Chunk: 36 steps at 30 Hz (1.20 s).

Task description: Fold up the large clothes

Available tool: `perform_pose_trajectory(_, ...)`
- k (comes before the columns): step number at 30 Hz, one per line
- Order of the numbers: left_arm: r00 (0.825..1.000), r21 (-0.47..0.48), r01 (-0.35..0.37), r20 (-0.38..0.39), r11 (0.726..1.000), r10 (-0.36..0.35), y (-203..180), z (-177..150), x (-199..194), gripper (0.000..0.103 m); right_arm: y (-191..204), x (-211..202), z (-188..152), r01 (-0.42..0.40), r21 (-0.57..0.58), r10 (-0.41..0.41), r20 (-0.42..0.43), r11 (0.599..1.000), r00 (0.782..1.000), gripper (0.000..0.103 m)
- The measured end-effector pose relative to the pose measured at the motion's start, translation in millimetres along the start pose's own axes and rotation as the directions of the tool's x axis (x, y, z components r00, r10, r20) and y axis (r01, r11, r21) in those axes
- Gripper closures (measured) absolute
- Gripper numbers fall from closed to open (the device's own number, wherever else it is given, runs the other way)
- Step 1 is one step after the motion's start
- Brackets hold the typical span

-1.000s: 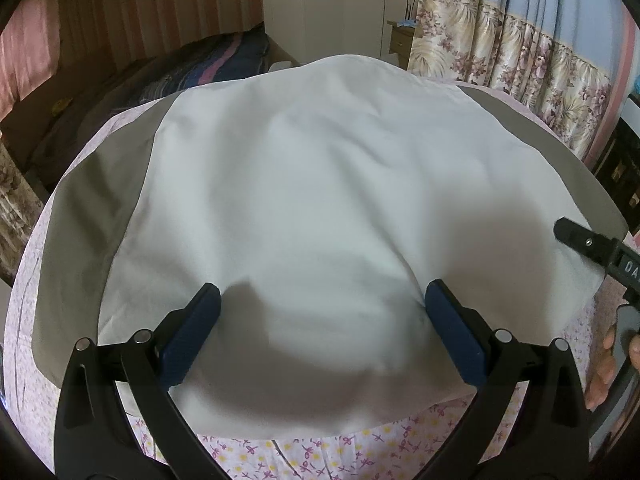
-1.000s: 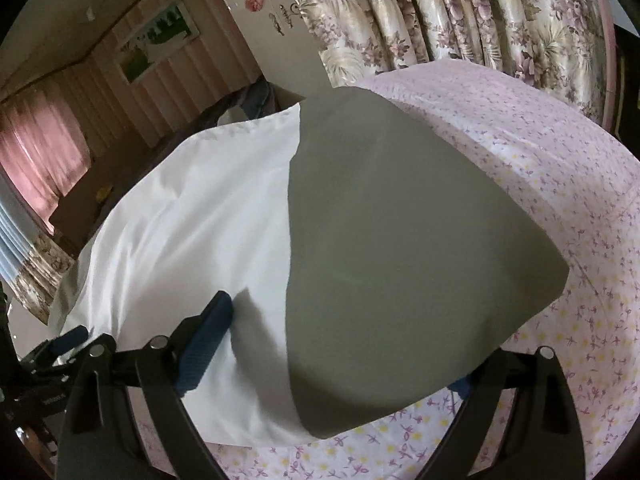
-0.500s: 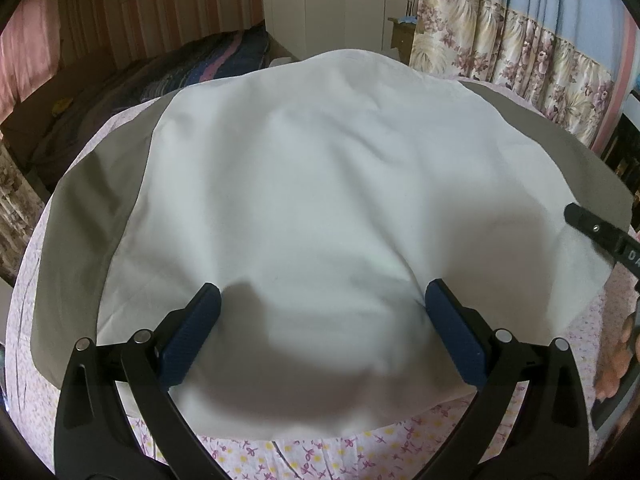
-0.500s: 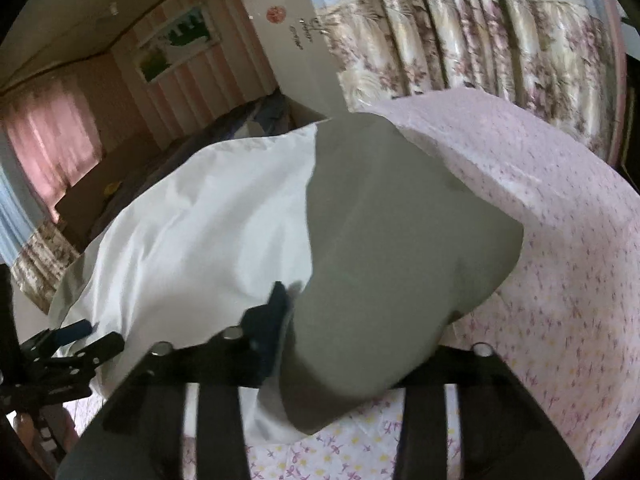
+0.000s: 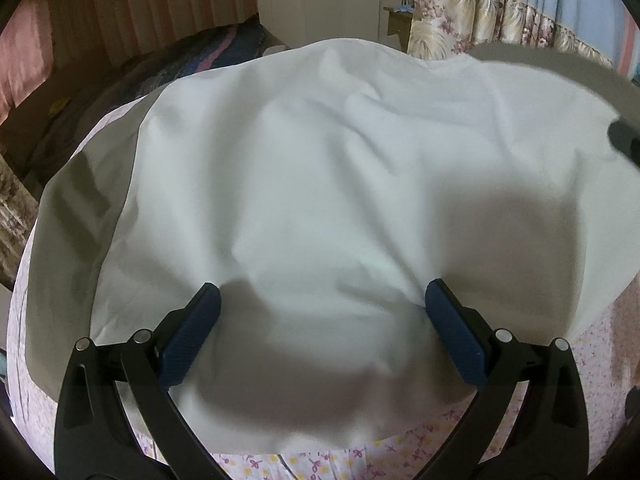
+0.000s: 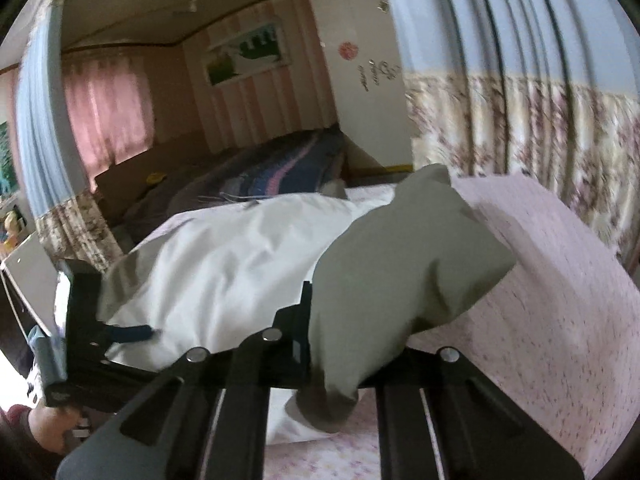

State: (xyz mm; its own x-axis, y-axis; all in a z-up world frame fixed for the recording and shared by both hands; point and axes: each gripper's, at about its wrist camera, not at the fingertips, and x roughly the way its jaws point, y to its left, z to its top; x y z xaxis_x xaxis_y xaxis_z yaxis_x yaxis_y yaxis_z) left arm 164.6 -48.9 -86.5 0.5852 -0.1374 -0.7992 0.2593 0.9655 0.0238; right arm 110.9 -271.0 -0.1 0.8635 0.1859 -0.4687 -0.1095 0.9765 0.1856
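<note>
A large garment of pale white cloth with grey-green sleeve panels (image 5: 320, 184) lies spread over the pink flower-printed bed sheet (image 5: 400, 456), its hem running along the near edge of the bed and its far end reaching toward the edge by the floral curtains (image 5: 500, 28). One grey-green sleeve (image 5: 76, 240) lies flat along the left edge of the bed, ready to be turned in later.

The left gripper (image 5: 322, 328) hovers over the near hem with its blue-padded fingers (image 5: 192, 332) spread wide and nothing between them. It seems to wait here because the middle of the hem is where a hand can pin the body cloth down while the other side is folded over.

The right gripper (image 6: 320, 352) is clenched on the other grey-green sleeve (image 6: 400, 272), at the near right corner of the garment. The sleeve bunches up from the jaws in a puffed hump, lifted clear of the sheet, while the white body beside it sags in soft wrinkles. Taking the sleeve by its corner lets the whole panel follow when it is carried across the white body, which looks to be the step in hand: the first side fold. The fold itself is not yet laid down.

A striped dark blanket (image 6: 280, 172) lies on a second bed beyond.
</note>
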Motion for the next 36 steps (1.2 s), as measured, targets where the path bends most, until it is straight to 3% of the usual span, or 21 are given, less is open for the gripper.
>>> perform_pose_trajectory(8, 1.000, 0.003, 0.002, 0.000, 1.000, -0.002, -0.7, 1.6, 0.8, 0.003, 38.9, 7.0, 8.6, -0.040, -0.102, 0.041, 0.000, 0.994, 0.999, 0.094)
perform_pose_trajectory(13, 0.999, -0.020, 0.043, -0.003, 0.999, -0.043, 11.7, 3.3, -7.3, 0.003, 59.7, 7.0, 15.4, -0.051, -0.178, 0.052, -0.001, 0.983, 0.999, 0.094)
perform_pose_trajectory(19, 0.998, -0.010, 0.036, 0.043, 0.999, -0.036, 55.5, -1.5, -54.4, 0.003, 98.8, 5.7, 25.4, -0.089, -0.285, 0.095, 0.006, 0.954, 0.995, 0.095)
perform_pose_trajectory(22, 0.996, -0.047, -0.040, 0.074, 0.998, 0.043, 97.8, -4.9, -72.1, 0.003, 125.5, 9.5, 26.4, -0.132, -0.323, 0.135, -0.010, 0.937, 0.991, 0.096)
perform_pose_trajectory(26, 0.989, -0.118, -0.126, 0.064, 0.985, 0.134, 158.1, -12.8, -84.9, 0.003, 170.1, 14.2, 26.0, -0.208, -0.385, 0.208, -0.042, 0.899, 0.977, 0.096)
perform_pose_trajectory(30, 0.980, -0.156, -0.173, 0.069, 0.972, 0.186, 198.2, -21.7, -97.4, 0.003, 227.3, 28.1, 18.2, -0.302, -0.478, 0.274, -0.130, 0.824, 0.953, 0.097)
perform_pose_trajectory(33, 0.968, -0.149, -0.230, 0.065, 0.962, 0.242, 213.3, -30.4, -100.2, 0.003, 260.9, 58.0, -15.0, -0.351, -0.563, 0.232, -0.273, 0.749, 0.934, 0.097)
perform_pose_trajectory(36, 0.965, -0.161, -0.247, 0.048, 0.955, 0.258, 235.0, -40.5, -94.9, 0.003, 267.6, 85.8, -52.6, -0.352, -0.605, 0.145, -0.365, 0.715, 0.920, 0.097)
